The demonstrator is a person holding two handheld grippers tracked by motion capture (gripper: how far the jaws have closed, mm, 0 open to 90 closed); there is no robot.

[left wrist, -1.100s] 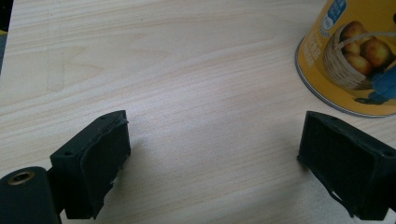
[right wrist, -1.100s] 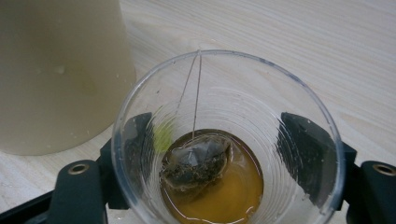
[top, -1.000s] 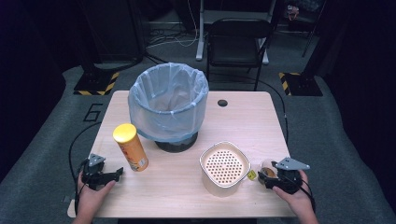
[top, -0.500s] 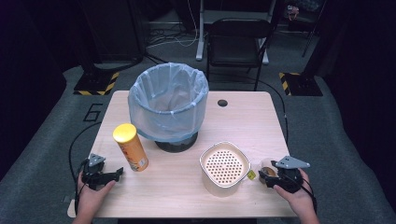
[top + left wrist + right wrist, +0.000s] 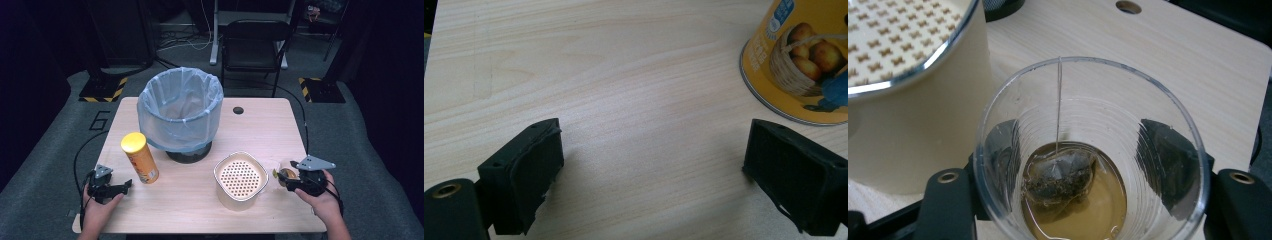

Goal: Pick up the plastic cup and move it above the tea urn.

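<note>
A clear plastic cup (image 5: 286,175) with a tea bag (image 5: 1058,177) lying in brownish tea is between the jaws of my right gripper (image 5: 291,179), near the table's right front. The black pads (image 5: 1163,160) show through the cup's wall on both sides and press on it; the jaws have just been closing on the cup. A thread runs from the tea bag up to the rim. At the left front my left gripper (image 5: 122,187) rests on the table, open and holding nothing, just beside a yellow crisps can (image 5: 140,157) that stands upright.
A cream container with a perforated lid (image 5: 241,180) stands close to the left of the cup. A bin lined with a pale blue bag (image 5: 181,110) stands at the table's middle back. A cable hole (image 5: 238,110) is beside it. A chair (image 5: 255,45) is behind the table.
My right gripper has lifted a little with the cup in it and shifted slightly right. The left gripper and the can have not moved.
</note>
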